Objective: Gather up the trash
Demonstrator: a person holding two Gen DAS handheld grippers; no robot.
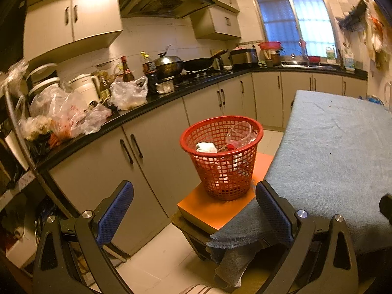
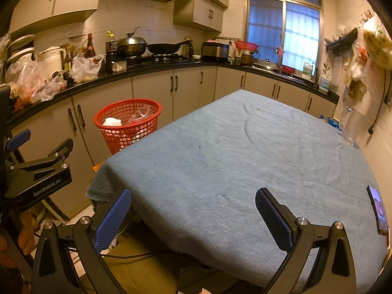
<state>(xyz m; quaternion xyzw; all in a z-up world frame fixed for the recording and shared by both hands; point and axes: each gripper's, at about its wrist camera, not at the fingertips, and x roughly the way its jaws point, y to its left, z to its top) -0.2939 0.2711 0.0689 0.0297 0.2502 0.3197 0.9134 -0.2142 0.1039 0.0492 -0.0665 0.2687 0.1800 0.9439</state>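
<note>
A red mesh basket [image 1: 221, 158] stands on an orange stool [image 1: 215, 210] beside the table. It holds a clear plastic cup [image 1: 241, 132], a white crumpled wad [image 1: 205, 147] and other scraps. My left gripper [image 1: 194, 210] is open and empty, held in front of and below the basket. My right gripper [image 2: 193, 218] is open and empty, over the near edge of the table's blue cloth [image 2: 245, 159]. The basket shows in the right wrist view [image 2: 127, 122] at the left, and the left gripper [image 2: 39, 171] is there too.
A black counter [image 1: 137, 115] runs along the left wall with plastic bags [image 1: 66, 115], bottles, a kettle, pots and a stove. A phone [image 2: 378, 210] lies at the table's right edge. A clear pitcher [image 2: 351, 125] stands at the far right. A grey cloth [image 1: 232, 267] hangs under the table corner.
</note>
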